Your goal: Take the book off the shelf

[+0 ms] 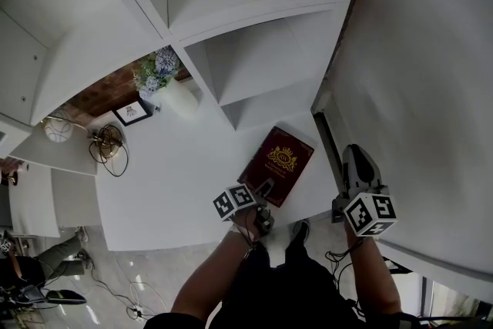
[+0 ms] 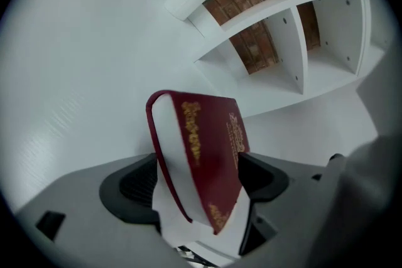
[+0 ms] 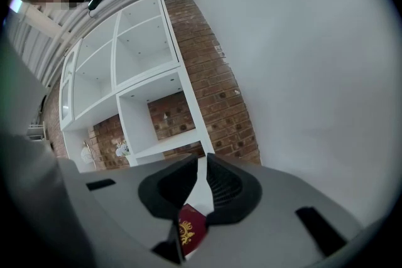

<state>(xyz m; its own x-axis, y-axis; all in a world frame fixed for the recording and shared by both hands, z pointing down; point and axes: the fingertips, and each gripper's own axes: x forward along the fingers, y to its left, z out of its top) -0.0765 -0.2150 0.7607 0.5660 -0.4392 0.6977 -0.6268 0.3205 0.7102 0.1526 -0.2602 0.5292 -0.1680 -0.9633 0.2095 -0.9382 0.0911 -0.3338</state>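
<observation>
The book (image 1: pixel 276 164) lies off the shelf (image 1: pixel 258 85) on the worktop (image 1: pixel 173 181), at six o'clock of it, between the spread left tongs (image 1: pixel 266 195); the right tongs (image 3: pixel 198 184) are nearly closed and empty.

book (image 3: pixel 190 230) mostly hidden behind right tongs (image 3: pixel 201 166), framed picture (image 1: pixel 132 112) print too small

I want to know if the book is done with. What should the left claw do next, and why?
Probably draw the left claw straight back off the red book. The book already lies flat on the white tabletop, outside the shelf unit, and the claw's jaws stand wide apart with the book's end between them, apparently unclamped, so no grip remains to undo.
</observation>
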